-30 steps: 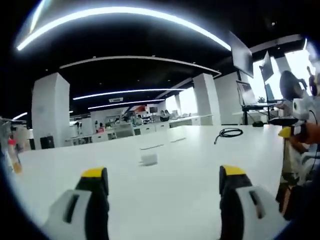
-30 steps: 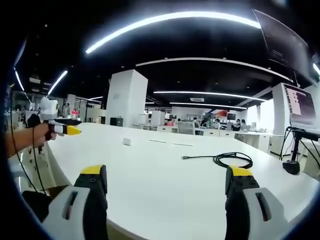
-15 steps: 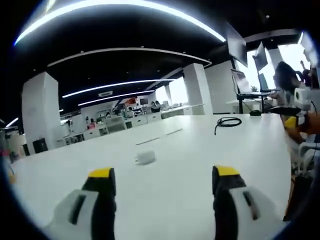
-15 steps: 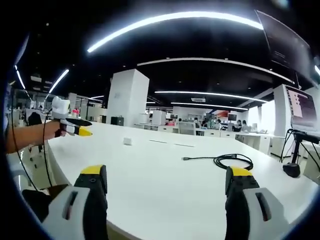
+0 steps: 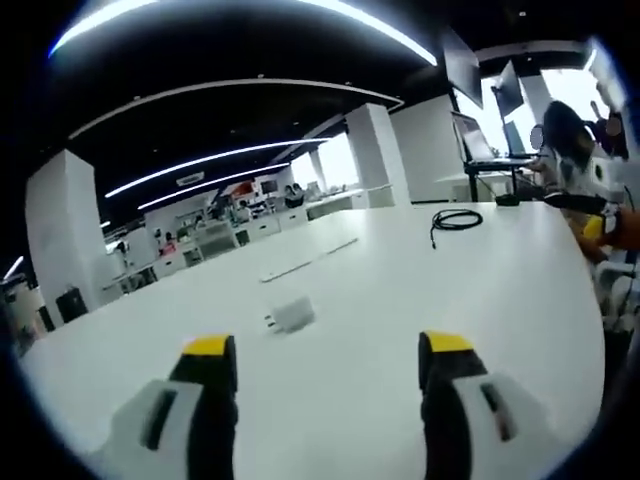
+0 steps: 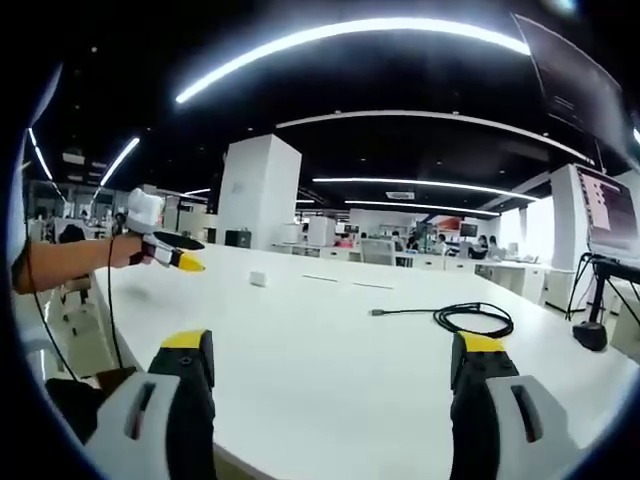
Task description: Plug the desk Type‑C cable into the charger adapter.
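A small white charger adapter point(image 5: 291, 315) lies on the white desk point(image 5: 400, 290), just ahead of my left gripper point(image 5: 325, 350), whose jaws are open with nothing between them. The adapter is a tiny white block point(image 6: 258, 279) in the right gripper view, far across the desk. A black Type-C cable point(image 6: 470, 319) lies coiled on the desk, its plug end point(image 6: 375, 313) stretched left; it also appears far off as a coil point(image 5: 455, 219). My right gripper point(image 6: 328, 350) is open and empty at the desk's near edge. The left gripper point(image 6: 170, 252), held by a hand, comes in at the left.
Two flat strips point(image 6: 345, 283) lie in the desktop beyond the adapter. A monitor on a stand point(image 6: 597, 260) sits at the right end of the desk. A person point(image 5: 575, 160) is at the right of the left gripper view. Pillars and office desks fill the background.
My left gripper has moved forward over the desk toward the adapter, which now looks larger and nearer. The right gripper has hardly moved. The cable and adapter have stayed put.
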`<state>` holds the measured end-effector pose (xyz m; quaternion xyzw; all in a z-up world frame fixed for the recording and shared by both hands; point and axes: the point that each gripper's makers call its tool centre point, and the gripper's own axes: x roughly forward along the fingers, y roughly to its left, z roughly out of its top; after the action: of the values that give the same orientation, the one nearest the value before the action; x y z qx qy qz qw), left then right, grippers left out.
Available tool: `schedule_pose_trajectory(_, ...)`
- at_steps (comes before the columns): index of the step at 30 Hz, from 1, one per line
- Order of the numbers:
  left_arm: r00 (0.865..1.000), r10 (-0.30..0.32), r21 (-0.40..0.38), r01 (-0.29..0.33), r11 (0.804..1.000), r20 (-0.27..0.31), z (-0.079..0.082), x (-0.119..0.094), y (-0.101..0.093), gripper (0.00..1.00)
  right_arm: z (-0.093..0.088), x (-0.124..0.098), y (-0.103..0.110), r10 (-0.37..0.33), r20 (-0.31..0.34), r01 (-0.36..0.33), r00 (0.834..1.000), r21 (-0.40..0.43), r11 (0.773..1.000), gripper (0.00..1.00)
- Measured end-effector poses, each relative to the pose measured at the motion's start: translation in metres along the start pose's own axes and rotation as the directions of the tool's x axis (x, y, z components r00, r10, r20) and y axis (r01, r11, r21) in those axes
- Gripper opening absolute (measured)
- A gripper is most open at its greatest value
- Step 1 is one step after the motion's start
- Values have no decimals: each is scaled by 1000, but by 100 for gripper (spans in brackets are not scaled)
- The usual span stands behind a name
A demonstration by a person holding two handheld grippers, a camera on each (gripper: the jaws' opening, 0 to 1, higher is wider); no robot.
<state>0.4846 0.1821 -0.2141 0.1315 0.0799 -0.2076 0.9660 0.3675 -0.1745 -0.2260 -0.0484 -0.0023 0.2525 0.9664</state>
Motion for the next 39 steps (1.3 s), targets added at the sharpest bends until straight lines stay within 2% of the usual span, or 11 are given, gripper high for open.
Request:
schedule_pose_trajectory(2,1000,-12,1,12,1000,-22,-2,5,2,74,-1,1,0,1,-1,-1,1000,0,1000,100)
schedule_pose_trajectory(13,997,-52,-1,52,999,-53,-4,38,14,72,-5,7,-11,-8,-7,8,1000,10,1000,100)
schedule_pose_trajectory(16,994,-69,30,72,997,-90,-8,44,12,72,-7,7,-12,-9,-11,9,1000,11,1000,100)
schedule_pose_trajectory(19,989,-108,28,112,993,-96,-4,47,3,71,-8,7,-11,-8,0,8,1000,4,1000,99)
schedule_pose_trajectory(24,982,-134,69,143,987,-131,-6,63,9,71,-9,9,-10,-3,4,2,1000,17,1000,97)
schedule_pose_trajectory(27,977,-156,68,167,984,-144,-5,69,3,71,-11,12,-8,1,-2,-1,1000,18,1000,98)
schedule_pose_trajectory(39,962,-197,67,213,975,-189,-7,96,17,70,-12,14,-8,4,-11,-4,1000,24,1000,98)
